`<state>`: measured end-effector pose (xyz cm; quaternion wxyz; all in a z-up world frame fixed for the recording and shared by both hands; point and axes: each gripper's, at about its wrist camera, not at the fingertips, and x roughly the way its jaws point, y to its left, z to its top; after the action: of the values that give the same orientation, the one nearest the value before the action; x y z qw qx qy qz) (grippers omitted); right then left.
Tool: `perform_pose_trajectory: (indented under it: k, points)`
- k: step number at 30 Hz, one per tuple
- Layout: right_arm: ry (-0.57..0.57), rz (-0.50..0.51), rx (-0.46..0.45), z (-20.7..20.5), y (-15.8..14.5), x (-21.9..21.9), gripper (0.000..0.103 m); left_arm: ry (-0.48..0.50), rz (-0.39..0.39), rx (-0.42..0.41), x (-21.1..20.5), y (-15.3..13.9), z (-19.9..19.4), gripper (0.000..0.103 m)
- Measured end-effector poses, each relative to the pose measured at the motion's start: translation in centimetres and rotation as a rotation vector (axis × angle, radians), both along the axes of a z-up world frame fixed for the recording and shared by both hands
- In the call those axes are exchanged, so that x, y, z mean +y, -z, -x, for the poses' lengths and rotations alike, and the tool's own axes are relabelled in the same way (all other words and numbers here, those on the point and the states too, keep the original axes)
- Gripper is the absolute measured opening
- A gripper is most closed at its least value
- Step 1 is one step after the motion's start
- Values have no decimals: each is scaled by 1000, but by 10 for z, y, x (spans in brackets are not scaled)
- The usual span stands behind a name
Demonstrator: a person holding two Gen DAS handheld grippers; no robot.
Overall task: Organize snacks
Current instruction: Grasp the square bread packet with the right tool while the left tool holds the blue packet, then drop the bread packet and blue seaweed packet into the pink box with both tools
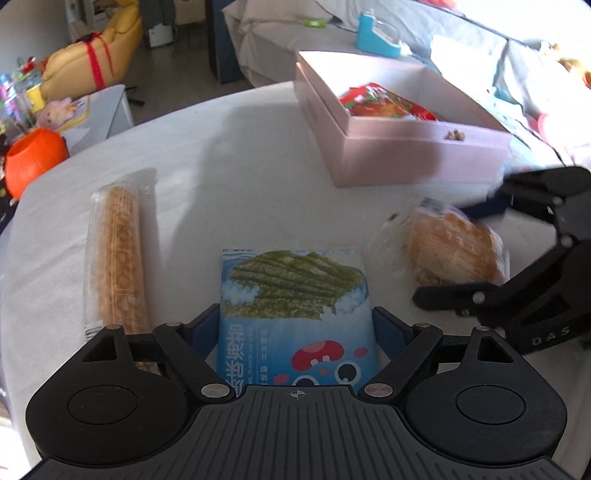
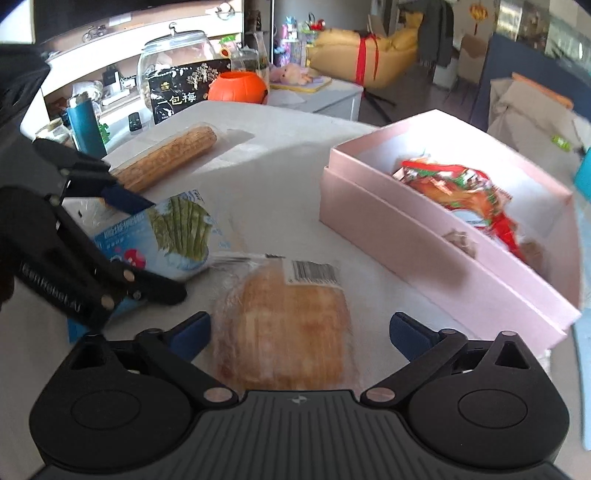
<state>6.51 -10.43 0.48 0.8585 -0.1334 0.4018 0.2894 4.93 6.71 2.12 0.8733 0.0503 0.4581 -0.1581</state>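
Note:
A blue seaweed-snack packet [image 1: 295, 295] lies flat on the white table, and my left gripper [image 1: 297, 325] is shut on it, its blue pads against both side edges. The right wrist view shows that packet [image 2: 173, 236] in the left gripper [image 2: 164, 251]. A wrapped bread [image 2: 288, 332] lies between the fingers of my right gripper [image 2: 301, 328], which is open, with a gap at the right pad. The left wrist view shows the right gripper [image 1: 441, 253] straddling the bread [image 1: 443, 240]. A long wrapped cracker roll [image 1: 118, 258] lies to the left. The open pink box [image 1: 406, 147] holds a red snack bag [image 1: 384, 103].
An orange pumpkin bucket [image 2: 236, 86], a glass jar [image 2: 173, 55], a teal bottle [image 2: 85, 125] and a black printed box [image 2: 184, 92] stand beyond the table's far edge. A covered sofa [image 1: 266, 29] lies behind the pink box. Bare tablecloth [image 1: 240, 177] lies between the cracker roll and the box.

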Motion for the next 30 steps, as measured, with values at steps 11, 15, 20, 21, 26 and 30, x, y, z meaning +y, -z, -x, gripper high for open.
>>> perform_pose_trajectory:
  k: [11,15,20,21,26,30]
  points:
    - [104,-131,-183,27,-113,-63,58,24,194,-346,-7,-121,20,87]
    - [222,-199,-329,5,-177,-91,58,65,261,-494,-28,-172,1,89]
    - [321,-243,-348,-42,-209,-108,58,89,441,-495,-53,-186,-53,90]
    - [335,-255,-336,-51,-209,-110,58,95,472,-478,-59,-179,-66,90]
    - [412,-266,-210,-96,-183,-123,87,39,527,-227,-75,-97,-125,89]
    - [430,-272,-145,-108,-152,-133,87,29,443,-153,-79,-59,-135,86]
